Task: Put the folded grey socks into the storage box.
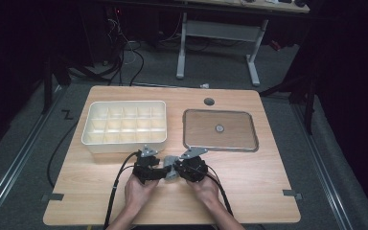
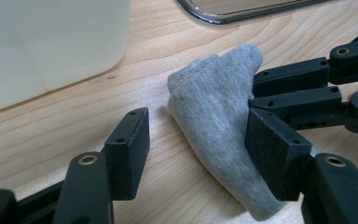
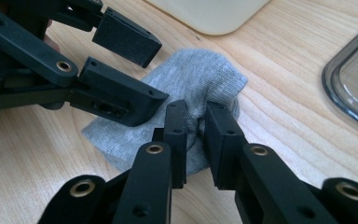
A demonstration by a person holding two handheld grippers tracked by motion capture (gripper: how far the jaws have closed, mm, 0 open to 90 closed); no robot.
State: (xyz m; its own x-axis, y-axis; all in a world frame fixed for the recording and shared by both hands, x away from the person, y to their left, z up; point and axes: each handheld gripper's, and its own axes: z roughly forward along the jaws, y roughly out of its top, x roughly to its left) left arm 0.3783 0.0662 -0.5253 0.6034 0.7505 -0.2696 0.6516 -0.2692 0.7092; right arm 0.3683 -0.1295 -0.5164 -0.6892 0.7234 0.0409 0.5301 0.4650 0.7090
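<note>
A small grey sock (image 1: 170, 169) lies crumpled on the wooden table (image 1: 249, 187) between my two grippers, which face each other at the near middle. My left gripper (image 2: 200, 154) is open around the sock (image 2: 214, 121); its right pad touches the cloth and its left pad stands clear. In the right gripper view, my right gripper (image 3: 196, 135) has its jaws close together, with a raised fold of the sock (image 3: 200, 79) pinched between the pads. The left gripper (image 3: 137, 65) hovers over the sock's other end. A hand holds each gripper.
A white compartment box (image 1: 124, 142) stands just beyond the grippers at the left. A shallow clear tray (image 1: 220, 146) with a small round disc in it lies at the right rear. A cable hole (image 1: 209, 101) sits at the table's far edge.
</note>
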